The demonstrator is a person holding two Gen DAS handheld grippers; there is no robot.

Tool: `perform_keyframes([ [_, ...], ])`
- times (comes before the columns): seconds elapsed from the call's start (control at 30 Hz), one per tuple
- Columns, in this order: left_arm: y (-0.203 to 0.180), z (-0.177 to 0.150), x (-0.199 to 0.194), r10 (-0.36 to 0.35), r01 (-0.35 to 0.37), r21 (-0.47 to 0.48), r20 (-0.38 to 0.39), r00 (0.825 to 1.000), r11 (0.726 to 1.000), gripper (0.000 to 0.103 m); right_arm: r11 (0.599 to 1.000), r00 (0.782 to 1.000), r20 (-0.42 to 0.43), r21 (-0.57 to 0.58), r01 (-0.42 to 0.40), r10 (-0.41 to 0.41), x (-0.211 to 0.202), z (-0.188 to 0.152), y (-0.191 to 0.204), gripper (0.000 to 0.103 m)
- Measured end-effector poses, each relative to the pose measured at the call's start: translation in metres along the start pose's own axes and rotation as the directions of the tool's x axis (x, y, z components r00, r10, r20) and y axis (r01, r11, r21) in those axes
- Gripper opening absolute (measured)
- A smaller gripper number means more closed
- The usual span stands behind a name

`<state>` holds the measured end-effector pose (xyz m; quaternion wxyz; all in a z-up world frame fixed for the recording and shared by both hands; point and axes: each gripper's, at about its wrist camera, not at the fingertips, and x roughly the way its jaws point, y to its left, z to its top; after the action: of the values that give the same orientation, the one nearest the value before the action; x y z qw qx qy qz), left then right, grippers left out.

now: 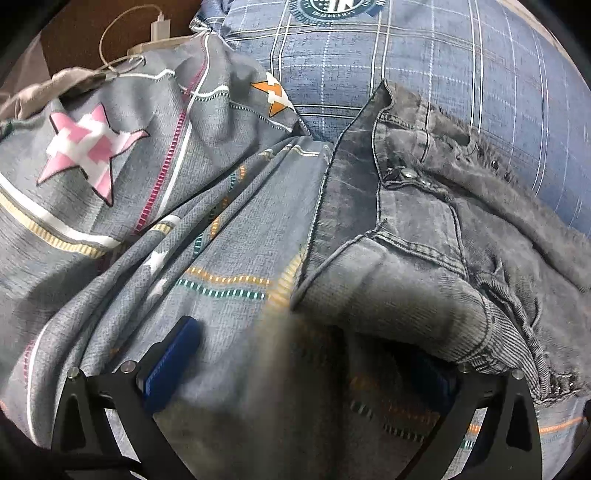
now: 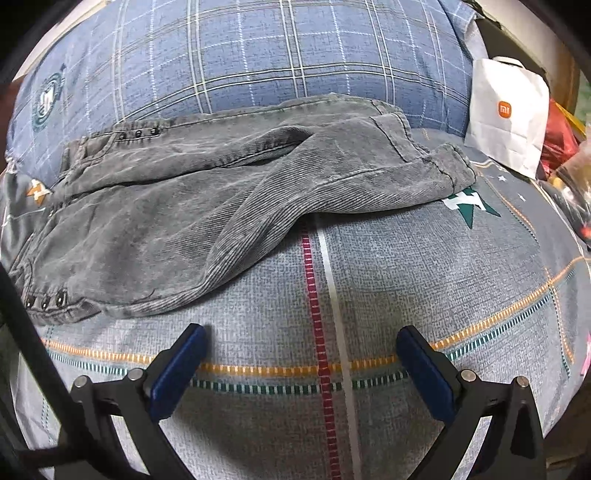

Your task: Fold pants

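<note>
Right gripper [image 2: 301, 354] gapes over the bedsheet [image 2: 406, 277]; left gripper [image 1: 306, 354] seemingly released beside pants [image 1: 406, 221].

An orange "mi" logo stands on the white paper bag [image 2: 506, 114], upper right; the blue plaid pillow's [image 2: 258, 55] round emblem lettering is unreadable.

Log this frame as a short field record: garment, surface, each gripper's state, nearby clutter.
garment: grey pants, lying crumpled, not yet folded flat
surface: patterned bedsheet, with a blue plaid pillow behind
left gripper: open, waistband end of pants lying between its fingers
right gripper: open, over bare sheet, short of the pants
clutter: white paper bag at the right; charger at the left
</note>
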<state>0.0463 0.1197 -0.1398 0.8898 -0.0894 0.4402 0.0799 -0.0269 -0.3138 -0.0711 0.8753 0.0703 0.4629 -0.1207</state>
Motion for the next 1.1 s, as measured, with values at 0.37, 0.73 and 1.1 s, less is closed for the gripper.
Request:
perform_keyframes([
  [0.37, -0.004, 0.031, 0.022, -0.069, 0.078, 0.117, -0.076, 0.995, 0.99, 0.103, 0.999, 0.995, -0.103, 0.031, 0.011, -0.008, 0.004, 0.012, 0.0, 0.103],
  [0.73, 0.003, 0.02, 0.003, -0.047, 0.074, 0.091, -0.27, 0.962, 0.993, 0.103, 0.999, 0.986, -0.163, 0.03, 0.028, -0.023, 0.007, 0.016, 0.003, 0.103],
  [1.1, 0.029, -0.041, -0.048, 0.037, -0.029, 0.033, -0.255, 0.966, 0.999, 0.103, 1.0, 0.985, -0.172, 0.026, 0.011, -0.006, 0.007, 0.016, -0.001, 0.103],
])
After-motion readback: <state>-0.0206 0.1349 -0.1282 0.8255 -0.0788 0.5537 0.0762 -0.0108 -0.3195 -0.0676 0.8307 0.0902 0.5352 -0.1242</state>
